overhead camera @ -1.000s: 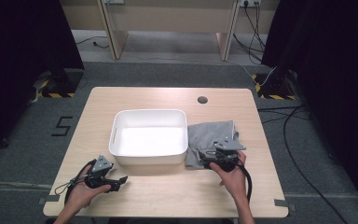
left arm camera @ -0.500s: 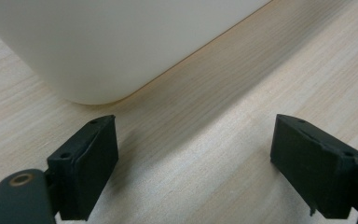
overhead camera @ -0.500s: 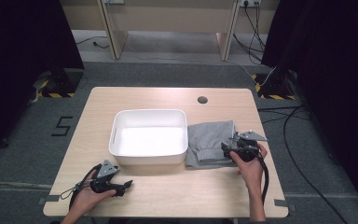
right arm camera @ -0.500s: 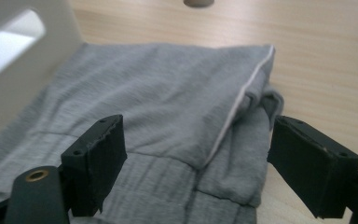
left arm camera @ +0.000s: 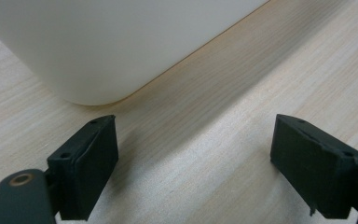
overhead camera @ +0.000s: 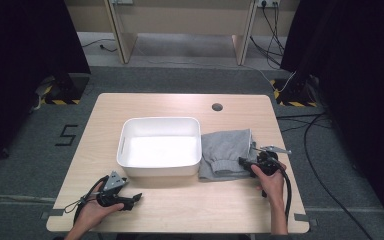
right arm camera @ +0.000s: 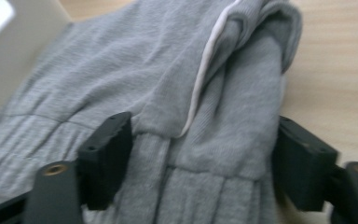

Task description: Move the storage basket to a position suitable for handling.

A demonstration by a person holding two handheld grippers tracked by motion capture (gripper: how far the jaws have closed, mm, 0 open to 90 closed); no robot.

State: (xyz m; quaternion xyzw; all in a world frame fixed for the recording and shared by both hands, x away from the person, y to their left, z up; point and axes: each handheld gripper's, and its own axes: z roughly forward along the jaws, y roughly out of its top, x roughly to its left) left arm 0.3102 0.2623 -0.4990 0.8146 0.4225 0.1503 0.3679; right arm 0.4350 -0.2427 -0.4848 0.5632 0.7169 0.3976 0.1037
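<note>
Right gripper view: grey garment [right arm camera: 177,93] bunched between spread, just-closing fingers [right arm camera: 107,158] (left gripper [left arm camera: 196,168] spread).

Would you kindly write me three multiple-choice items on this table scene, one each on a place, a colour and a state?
1. Where does the grey garment lie relative to the white tub?
A. inside it
B. on the table against its right side
C. on the floor

2. What colour is the piping along the garment's folded edge, as the right gripper view shows it?
A. white
B. red
C. black

3. How does the left gripper stand?
A. shut on the garment
B. shut on the tub's rim
C. open, with bare table between its jaws

Answers:
1 B, the high view shows it flat on the table beside the tub.
2 A, a white strip runs along the fold.
3 C, the left gripper view shows wood grain between jaws standing wide apart.
</note>
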